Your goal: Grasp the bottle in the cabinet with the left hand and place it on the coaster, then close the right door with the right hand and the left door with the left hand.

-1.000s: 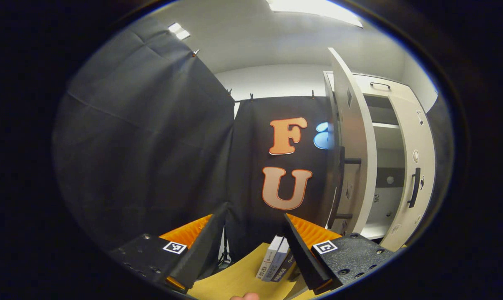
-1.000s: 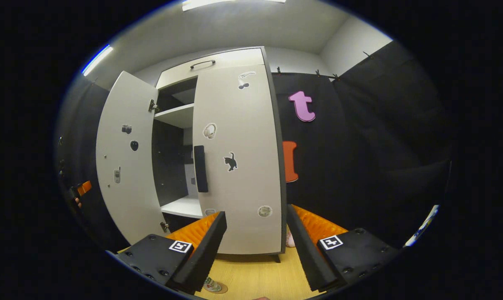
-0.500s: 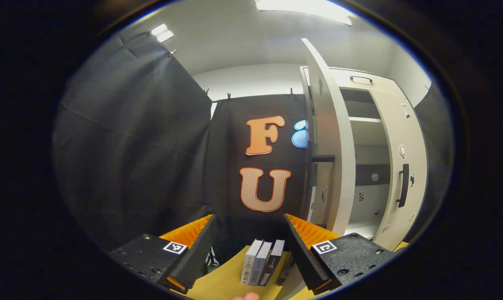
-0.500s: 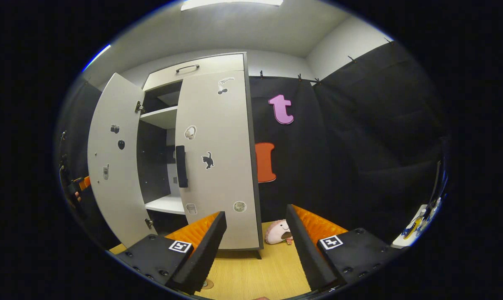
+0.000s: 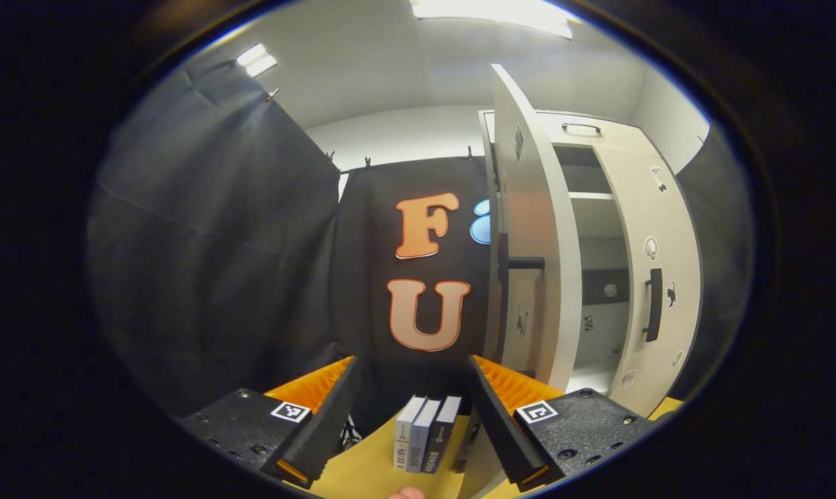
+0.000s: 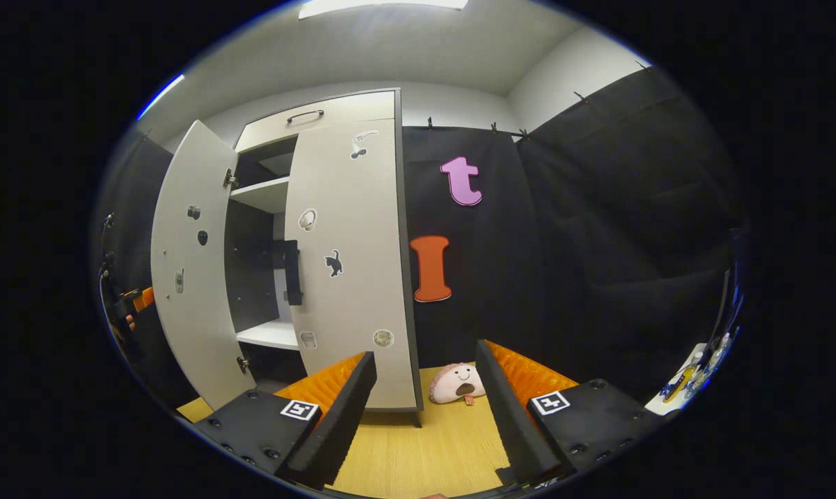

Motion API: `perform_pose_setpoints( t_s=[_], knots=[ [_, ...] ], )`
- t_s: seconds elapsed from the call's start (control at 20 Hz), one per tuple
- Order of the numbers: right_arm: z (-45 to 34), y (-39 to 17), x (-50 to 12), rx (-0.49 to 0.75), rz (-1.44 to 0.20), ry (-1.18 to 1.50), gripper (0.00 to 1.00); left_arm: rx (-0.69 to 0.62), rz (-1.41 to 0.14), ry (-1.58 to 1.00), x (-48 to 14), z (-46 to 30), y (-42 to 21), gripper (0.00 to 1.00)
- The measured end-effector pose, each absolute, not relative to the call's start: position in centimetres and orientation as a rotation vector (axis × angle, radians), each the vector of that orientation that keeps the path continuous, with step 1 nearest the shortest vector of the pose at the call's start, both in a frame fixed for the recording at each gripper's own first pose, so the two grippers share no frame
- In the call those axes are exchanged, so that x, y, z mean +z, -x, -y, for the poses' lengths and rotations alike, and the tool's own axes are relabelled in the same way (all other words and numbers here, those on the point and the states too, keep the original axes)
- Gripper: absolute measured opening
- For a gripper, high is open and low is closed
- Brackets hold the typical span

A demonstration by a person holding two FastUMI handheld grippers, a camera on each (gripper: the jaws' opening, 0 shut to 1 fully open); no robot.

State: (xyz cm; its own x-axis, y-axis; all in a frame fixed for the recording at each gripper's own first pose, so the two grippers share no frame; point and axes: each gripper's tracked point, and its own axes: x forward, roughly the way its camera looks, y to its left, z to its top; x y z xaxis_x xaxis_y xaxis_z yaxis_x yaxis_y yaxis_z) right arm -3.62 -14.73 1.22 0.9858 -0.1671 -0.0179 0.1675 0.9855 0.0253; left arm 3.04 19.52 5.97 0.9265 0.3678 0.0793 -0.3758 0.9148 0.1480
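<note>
The white cabinet (image 6: 335, 114) stands at the back of the wooden table (image 6: 425, 450). Its left door (image 6: 189, 277) swings wide open. Its right door (image 6: 349, 263), with a black handle (image 6: 292, 274), lies flat or nearly flat against the cabinet front. In the left gripper view the left door (image 5: 532, 242) shows edge-on just right of centre, its black handle (image 5: 522, 263) sticking out. My left gripper (image 5: 412, 360) is open, short of that door. The left gripper (image 6: 130, 305) also shows beyond the door's outer side. My right gripper (image 6: 425, 350) is open, in front of the right door.
Three upright books (image 5: 425, 433) stand on the table below my left gripper. A pink plush toy (image 6: 456, 382) lies on the table right of the cabinet. A bare white shelf (image 6: 269, 334) shows inside. Small coloured items (image 6: 688, 378) sit at the far right.
The right gripper view has drawn back and swung right, so the cabinet slid left and the plush toy came into view. In the left gripper view the left door has shifted towards centre.
</note>
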Motion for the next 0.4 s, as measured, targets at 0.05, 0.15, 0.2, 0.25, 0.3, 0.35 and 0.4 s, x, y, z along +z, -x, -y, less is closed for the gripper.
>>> perform_pose_setpoints(
  t_s=[0.05,0.15,0.2,0.25,0.3,0.35,0.4],
  knots=[
    [14.7,3.7,1.3,-0.166,-0.015,-0.027,0.95,0.38,0.051,-0.156,5.8,-18.9,-3.0,0.93],
    [14.8,3.9,1.1,-0.165,-0.02,-0.021,0.95,0.373,0.056,-0.171,5.8,-17.9,-2.9,0.93],
    [15.0,4.1,1.0,-0.17,-0.023,-0.016,0.95,0.368,0.058,-0.182,5.8,-17.3,-2.9,0.93],
    [15.2,4.2,0.9,-0.174,-0.025,-0.016,0.95,0.361,0.059,-0.187,5.7,-16.8,-3.1,0.88],
    [15.2,4.3,0.8,-0.175,-0.025,-0.019,0.95,0.35,0.059,-0.179,5.6,-16.3,-3.3,0.93],
    [15.2,4.4,0.9,-0.174,-0.026,-0.023,0.95,0.331,0.054,-0.161,5.3,-15.6,-3.6,0.93],
    [15.1,4.8,0.9,-0.174,-0.024,-0.025,0.95,0.3,0.044,-0.136,4.9,-14.4,-4.0,0.93]
  ],
)
